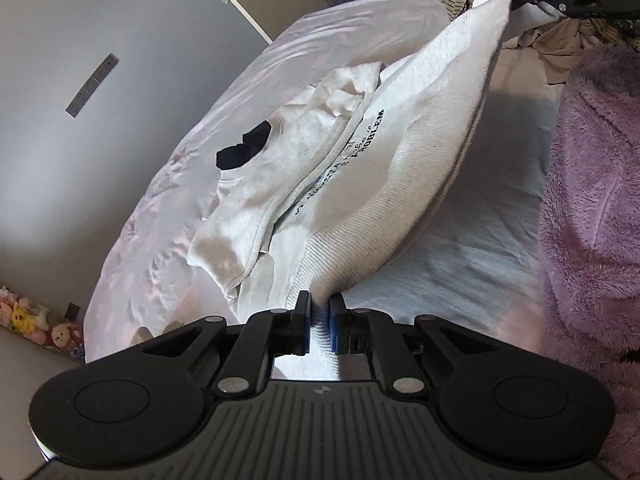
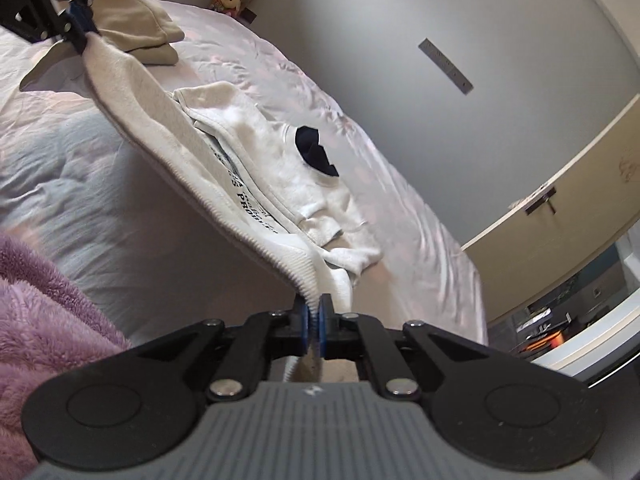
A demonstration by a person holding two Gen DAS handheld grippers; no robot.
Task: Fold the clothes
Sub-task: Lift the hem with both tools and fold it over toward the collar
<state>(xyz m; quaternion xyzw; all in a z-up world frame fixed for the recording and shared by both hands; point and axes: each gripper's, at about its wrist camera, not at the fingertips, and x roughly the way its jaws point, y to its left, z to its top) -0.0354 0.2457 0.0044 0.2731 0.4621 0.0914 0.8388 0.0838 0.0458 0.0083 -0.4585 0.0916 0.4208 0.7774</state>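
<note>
The sweatshirt lies on the bed, collar end at 10 o'clock in the left wrist view, with its ribbed hem lifted clear of the sheet.

Gripper state:
- The left gripper is clamped on one corner of the ribbed hem; fabric fills the gap between its blue pads.
- The right gripper is clamped on the opposite hem corner. It also shows at 1 o'clock in the left wrist view.

The hem is stretched taut between the two grippers and hangs above the body of the garment.

Progress, as judged from the garment:
- Both sleeves lie folded inward across the chest, partly covering the printed lettering. The side folds therefore appear complete.
- The lengthwise fold appears to be in hand: the hem is raised but does not yet lie on the collar end.
- Remaining on this garment: hem laid toward the collar, then smoothing.

A folded beige garment lies at 11 o'clock in the right wrist view. A loose heap of clothes lies at 1 o'clock in the left wrist view, so more items probably remain.
</note>
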